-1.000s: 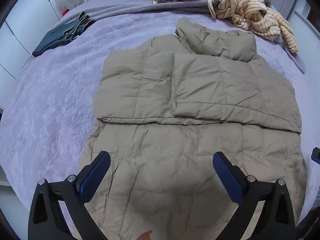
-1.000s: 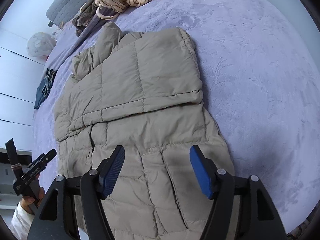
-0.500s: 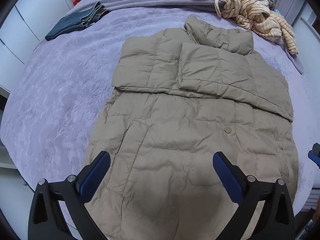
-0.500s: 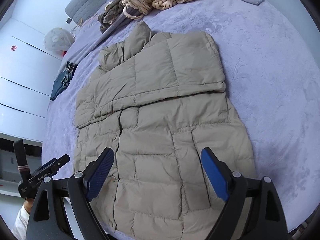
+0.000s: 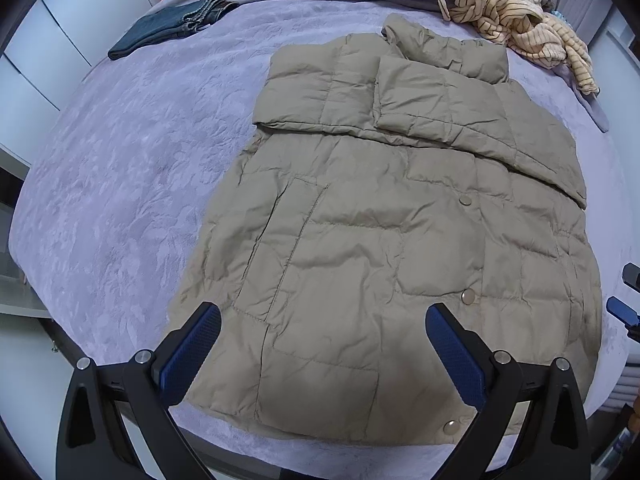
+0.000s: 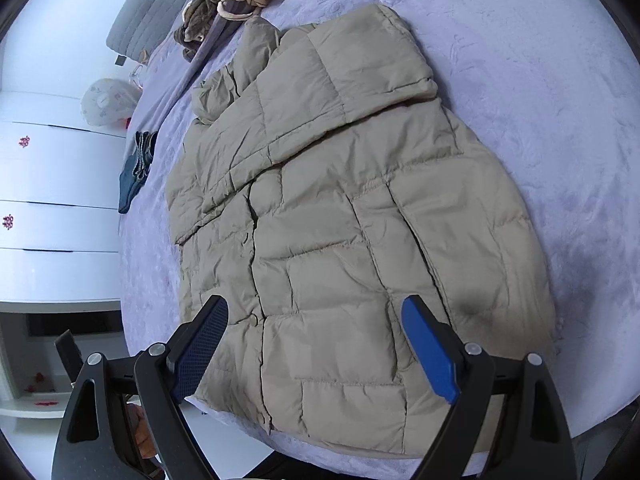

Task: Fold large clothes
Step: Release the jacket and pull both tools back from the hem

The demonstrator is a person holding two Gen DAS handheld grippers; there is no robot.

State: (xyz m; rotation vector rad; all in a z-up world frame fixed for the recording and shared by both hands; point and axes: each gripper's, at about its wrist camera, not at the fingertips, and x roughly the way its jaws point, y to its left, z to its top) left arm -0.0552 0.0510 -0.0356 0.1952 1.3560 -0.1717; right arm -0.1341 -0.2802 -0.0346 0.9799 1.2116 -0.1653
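A quilted tan jacket (image 5: pixel 384 248) of thin, matt, creased cloth with dull metal snaps (image 5: pixel 467 295); beneath it a lilac bedspread (image 5: pixel 120 184) of soft plush cloth with an embossed pattern; folded jeans (image 5: pixel 168 26) in rough denim; a striped sweater (image 5: pixel 520 20) in ribbed knit; gripper fingers (image 5: pixel 188 354) of matt black plastic with dimpled blue pads; glossy white cabinet fronts (image 6: pixel 52 176).

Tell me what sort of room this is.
Most likely a bedroom: a tan puffer jacket lies spread on a bed with a lavender bedspread, a grey padded headboard at its far end, white wardrobe doors beside it.
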